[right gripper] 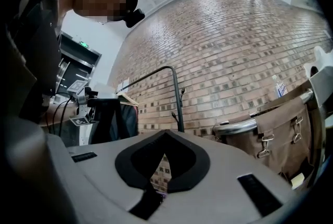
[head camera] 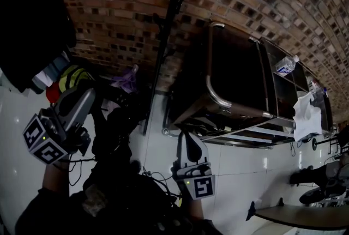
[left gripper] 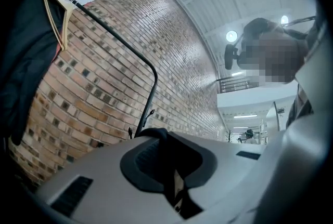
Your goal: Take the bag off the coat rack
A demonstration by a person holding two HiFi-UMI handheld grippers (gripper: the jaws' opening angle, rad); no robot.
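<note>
The black coat rack pole (head camera: 166, 43) with small hooks stands against the brick wall; it also shows as the coat rack (left gripper: 151, 88) and the coat rack (right gripper: 178, 101). My left gripper (head camera: 87, 98) is low at the left, left of the pole. In its own view the left gripper (left gripper: 156, 137) is shut, with a dark strap (left gripper: 152, 133) bulging across its tips. A black bag (head camera: 117, 136) seems to hang below it, dim and hard to make out. My right gripper (head camera: 188, 138), right of the pole's foot, is shut with nothing in it, as the right gripper (right gripper: 165, 137) shows.
Dark clothes (head camera: 32, 21) hang at the left on a wooden hanger (left gripper: 54, 10). A metal cart with a brown canvas bag (head camera: 234, 81) stands right of the pole, with a bottle (head camera: 284, 65) and a white cloth (head camera: 306, 116) on it. Cables lie on the white floor.
</note>
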